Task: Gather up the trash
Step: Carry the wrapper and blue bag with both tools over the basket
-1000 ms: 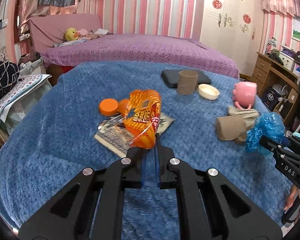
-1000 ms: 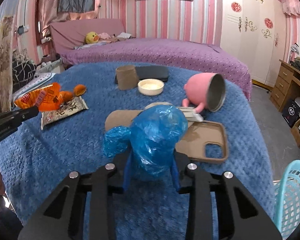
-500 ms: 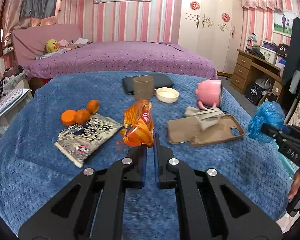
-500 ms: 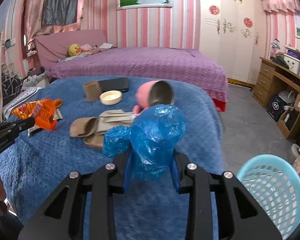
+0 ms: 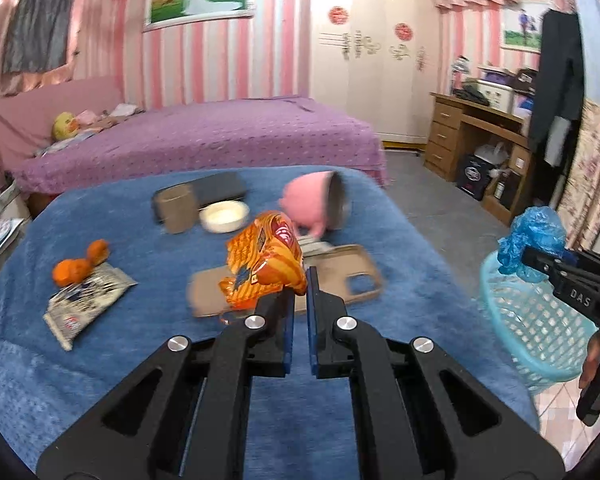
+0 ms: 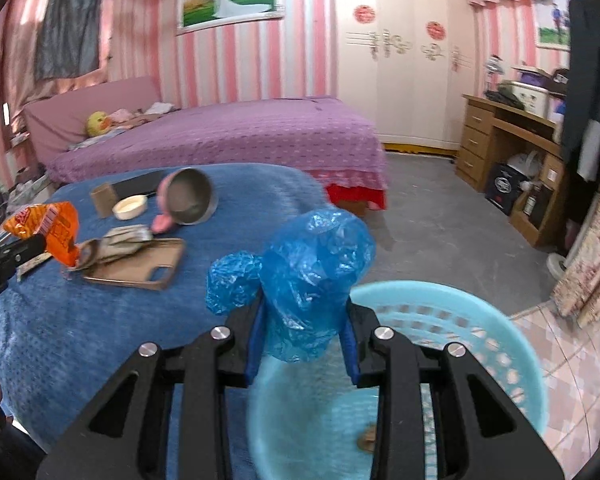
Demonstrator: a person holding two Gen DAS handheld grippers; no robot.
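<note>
While both grippers carry trash above the blue blanket point(image 5: 100, 380), the scene reads as follows.

Left gripper point(image 5: 299, 280): clenched on the orange snack wrapper point(image 5: 264, 264), pinching its lower corner — the crumpled bag stands up and leans left above the fingertips.
Right gripper point(image 6: 304, 320): clamped around the blue plastic bag point(image 6: 312, 276), which bulges up between the two fingers, with a smaller lobe sticking out to the left.
Basket: the light blue basket point(image 6: 480, 328) stands on the floor just beside the blanket's edge; in the right wrist view the blue bag hangs over its near rim, and a small brown scrap lies on its bottom.
Seen from the left: the right gripper holds the bag above the basket's rim at the far right edge.
On the blanket: a tan phone case point(image 5: 340, 276) — a folded cloth on top of it; a pink mug point(image 5: 316, 204) on its side; a white dish point(image 5: 224, 216); a brown cup point(image 5: 178, 210); a dark pad point(image 5: 220, 188); a printed packet point(image 5: 88, 304) with orange fruit point(image 5: 72, 272) at its far end.
Hand: fingers point(image 5: 596, 360) wrap the right gripper's handle.
</note>
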